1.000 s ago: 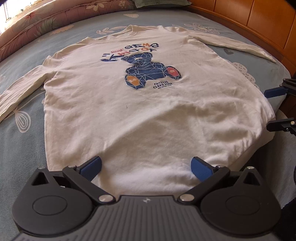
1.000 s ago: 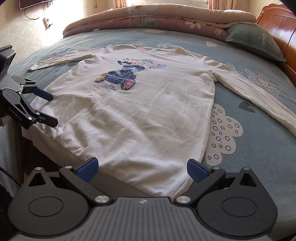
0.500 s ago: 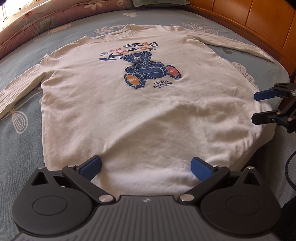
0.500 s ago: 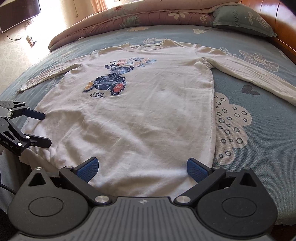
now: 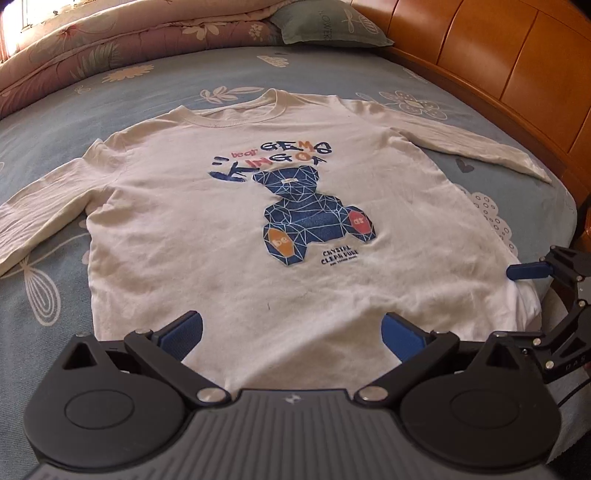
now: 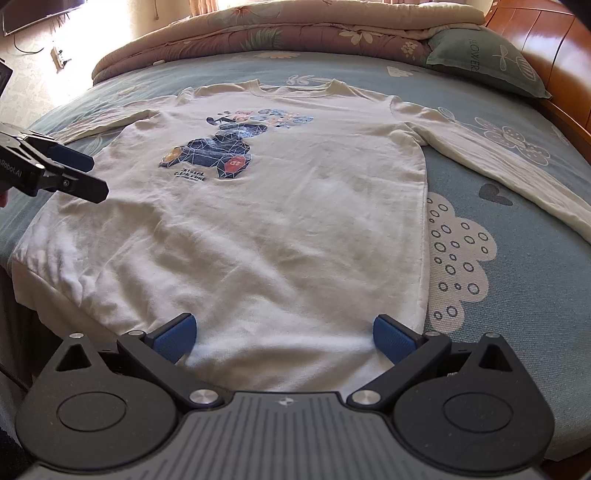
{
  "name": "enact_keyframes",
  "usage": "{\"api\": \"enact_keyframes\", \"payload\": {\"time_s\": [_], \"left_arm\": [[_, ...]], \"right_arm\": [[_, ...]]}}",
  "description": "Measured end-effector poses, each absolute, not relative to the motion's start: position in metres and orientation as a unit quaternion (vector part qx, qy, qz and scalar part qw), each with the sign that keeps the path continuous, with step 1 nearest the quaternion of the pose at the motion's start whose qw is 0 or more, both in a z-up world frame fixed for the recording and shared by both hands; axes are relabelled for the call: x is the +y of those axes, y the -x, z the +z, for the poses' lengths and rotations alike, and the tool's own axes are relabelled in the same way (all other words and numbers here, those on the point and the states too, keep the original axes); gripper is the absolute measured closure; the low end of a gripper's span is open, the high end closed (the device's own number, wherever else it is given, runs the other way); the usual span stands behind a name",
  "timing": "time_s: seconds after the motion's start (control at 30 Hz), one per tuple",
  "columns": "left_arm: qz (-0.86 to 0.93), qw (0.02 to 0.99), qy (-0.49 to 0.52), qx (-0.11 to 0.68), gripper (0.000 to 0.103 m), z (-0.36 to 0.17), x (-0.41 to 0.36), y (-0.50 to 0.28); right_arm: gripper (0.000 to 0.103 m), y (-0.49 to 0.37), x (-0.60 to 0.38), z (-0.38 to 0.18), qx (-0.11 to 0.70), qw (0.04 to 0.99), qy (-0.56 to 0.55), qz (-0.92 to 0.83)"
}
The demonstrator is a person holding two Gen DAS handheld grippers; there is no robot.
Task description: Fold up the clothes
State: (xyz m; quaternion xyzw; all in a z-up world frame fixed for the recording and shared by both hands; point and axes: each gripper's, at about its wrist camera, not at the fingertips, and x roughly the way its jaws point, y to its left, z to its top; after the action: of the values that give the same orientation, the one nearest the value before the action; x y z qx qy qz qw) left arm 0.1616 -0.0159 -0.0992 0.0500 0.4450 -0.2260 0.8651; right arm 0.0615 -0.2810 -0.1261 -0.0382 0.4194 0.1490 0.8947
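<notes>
A cream long-sleeved shirt with a blue bear print lies flat and face up on the bed, both sleeves spread out to the sides. My left gripper hovers open over the shirt's hem, nothing between its blue pads. My right gripper is open too, above the hem near the shirt's right side edge. In the left wrist view the right gripper shows at the right edge. The left gripper enters the right wrist view from the left, over the shirt's left side.
The blue patterned bedsheet surrounds the shirt. A rolled pink floral quilt and a green pillow lie at the far end. A wooden bed frame runs along the right. The mattress edge drops off below the hem.
Both grippers have moved forward and risen over the hem, so more of the shirt, quilt and pillow shows. Each gripper appears closer in the other's view. Both stay open.
</notes>
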Motion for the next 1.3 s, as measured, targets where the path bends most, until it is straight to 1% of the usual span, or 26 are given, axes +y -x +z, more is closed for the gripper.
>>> {"api": "enact_keyframes", "payload": {"time_s": [0.1,0.2,0.33,0.47,0.7,0.8,0.9,1.03,1.17,1.3], "left_arm": [[-0.187,0.860,-0.018,0.475,0.001,-0.116,-0.001,-0.177],[-0.176,0.864,0.002,0.472,0.001,-0.115,0.018,-0.178],[-0.146,0.873,-0.007,0.465,0.001,-0.100,0.033,-0.190],[-0.160,0.875,0.033,0.455,0.001,-0.090,0.039,-0.217],[-0.160,0.865,0.093,0.466,0.001,-0.114,0.049,-0.262],[-0.148,0.870,0.104,0.458,0.001,-0.111,0.060,-0.269],[-0.124,0.876,0.098,0.455,0.001,-0.100,0.065,-0.264],[-0.157,0.871,0.113,0.453,0.001,-0.086,0.066,-0.239],[-0.185,0.851,0.123,0.476,0.001,-0.096,0.062,-0.209],[-0.156,0.852,0.114,0.486,0.001,-0.109,0.069,-0.192]], "right_arm": [[0.000,-0.060,-0.282,-0.126,0.419,0.894,0.040,0.151],[0.000,-0.060,-0.282,-0.126,0.417,0.895,0.043,0.155],[0.000,-0.061,-0.282,-0.126,0.417,0.894,0.046,0.158],[0.000,-0.060,-0.282,-0.126,0.416,0.894,0.046,0.158],[0.000,-0.060,-0.282,-0.127,0.415,0.895,0.047,0.159],[0.000,-0.060,-0.283,-0.127,0.415,0.894,0.048,0.162],[0.000,-0.061,-0.282,-0.127,0.416,0.894,0.048,0.162],[0.000,-0.060,-0.282,-0.127,0.413,0.895,0.048,0.160],[0.000,-0.060,-0.282,-0.127,0.411,0.896,0.047,0.160],[0.000,-0.059,-0.282,-0.128,0.408,0.898,0.046,0.159]]}}
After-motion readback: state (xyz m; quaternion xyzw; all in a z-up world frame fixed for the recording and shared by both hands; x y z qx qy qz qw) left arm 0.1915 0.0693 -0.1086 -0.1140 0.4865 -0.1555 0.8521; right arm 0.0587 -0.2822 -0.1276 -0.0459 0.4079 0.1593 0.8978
